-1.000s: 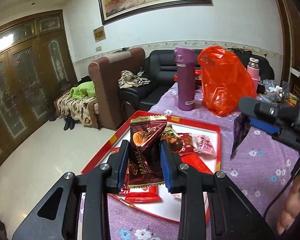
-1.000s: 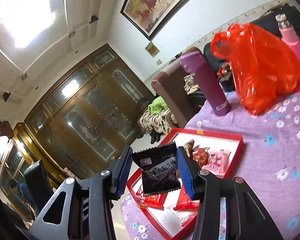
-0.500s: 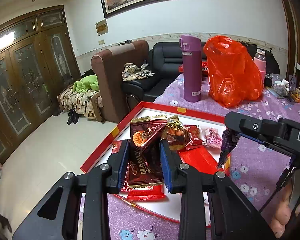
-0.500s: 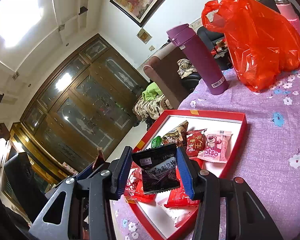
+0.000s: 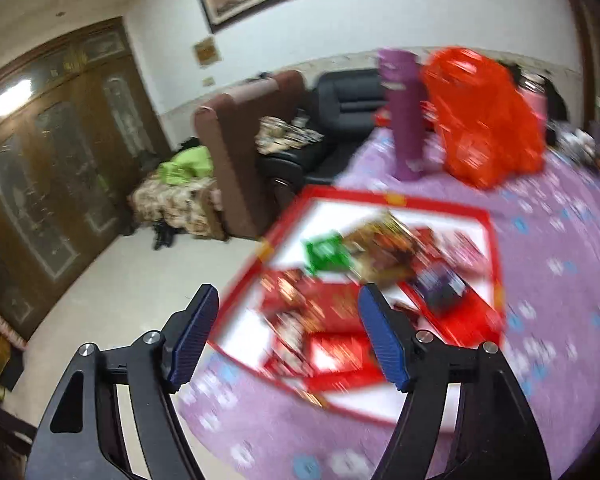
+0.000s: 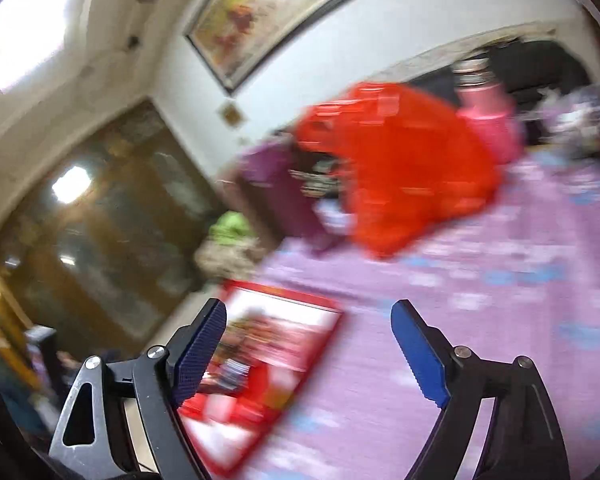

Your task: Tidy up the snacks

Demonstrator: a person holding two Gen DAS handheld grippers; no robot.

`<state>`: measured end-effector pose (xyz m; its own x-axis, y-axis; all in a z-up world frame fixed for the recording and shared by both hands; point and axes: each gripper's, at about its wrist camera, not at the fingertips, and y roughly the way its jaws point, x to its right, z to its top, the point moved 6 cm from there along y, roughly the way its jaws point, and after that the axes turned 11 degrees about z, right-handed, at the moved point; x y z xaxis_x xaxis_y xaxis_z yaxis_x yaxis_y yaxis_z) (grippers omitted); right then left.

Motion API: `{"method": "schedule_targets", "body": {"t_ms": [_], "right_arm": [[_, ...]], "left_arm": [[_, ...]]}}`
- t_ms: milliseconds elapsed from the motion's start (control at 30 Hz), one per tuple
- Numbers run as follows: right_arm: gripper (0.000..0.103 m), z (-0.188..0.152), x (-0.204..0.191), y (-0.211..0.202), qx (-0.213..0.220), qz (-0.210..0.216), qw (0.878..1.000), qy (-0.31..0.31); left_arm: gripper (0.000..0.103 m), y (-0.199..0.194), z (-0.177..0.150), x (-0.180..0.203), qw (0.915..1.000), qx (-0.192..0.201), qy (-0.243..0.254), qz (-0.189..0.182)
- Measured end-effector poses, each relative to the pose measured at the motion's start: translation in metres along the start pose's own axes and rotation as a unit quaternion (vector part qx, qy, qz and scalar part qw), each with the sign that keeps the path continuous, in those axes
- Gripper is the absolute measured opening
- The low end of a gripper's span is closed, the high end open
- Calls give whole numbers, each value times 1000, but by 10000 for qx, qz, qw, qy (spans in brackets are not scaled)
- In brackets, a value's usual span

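A red-rimmed tray (image 5: 492,248) lies on the purple flowered tablecloth and holds several snack packets: a green one (image 5: 324,254), brown and red ones (image 5: 384,244), a dark purple one (image 5: 440,286). My left gripper (image 5: 288,320) is open and empty, above the tray's near left part. My right gripper (image 6: 310,344) is open and empty, over the cloth at the tray's right edge (image 6: 320,344). Both views are blurred by motion.
A purple flask (image 5: 404,116), an orange-red plastic bag (image 5: 484,124) and a pink bottle (image 6: 488,120) stand at the back of the table. Small clutter lies at the far right (image 5: 584,148). The table's left edge drops to the floor, with sofas (image 5: 240,156) beyond.
Both grippers have opened. The brown chocolate packet has left the left one and the dark packet the right one. Both cameras are swinging; the right has turned away to the right.
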<state>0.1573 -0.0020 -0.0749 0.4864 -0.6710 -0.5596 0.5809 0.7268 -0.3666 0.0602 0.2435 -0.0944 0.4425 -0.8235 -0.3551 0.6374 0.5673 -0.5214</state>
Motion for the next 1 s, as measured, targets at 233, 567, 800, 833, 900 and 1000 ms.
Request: {"method": "schedule_targets", "body": {"t_ms": [233, 567, 800, 833, 900, 1000], "right_arm": [[87, -42, 92, -119, 141, -1173, 9901, 763], [87, -77, 76, -197, 414, -1432, 9871, 589], [87, -73, -31, -190, 772, -867, 9907, -714], [87, -73, -46, -187, 800, -752, 9902, -862], [87, -74, -74, -179, 793, -525, 9894, -1095], [87, -78, -109, -168, 755, -198, 9877, -1355]], "left_arm": [[74, -53, -33, 64, 9945, -60, 469, -939], [93, -160, -9, 55, 9892, 1172, -6, -875], [103, -196, -1, -2, 9830, 1683, -674, -296], [103, -198, -2, -7, 9822, 1722, -696, -261], [103, -204, -1, -20, 9813, 1780, -708, -199], [103, -205, -3, -31, 9810, 1757, -805, -177]]}}
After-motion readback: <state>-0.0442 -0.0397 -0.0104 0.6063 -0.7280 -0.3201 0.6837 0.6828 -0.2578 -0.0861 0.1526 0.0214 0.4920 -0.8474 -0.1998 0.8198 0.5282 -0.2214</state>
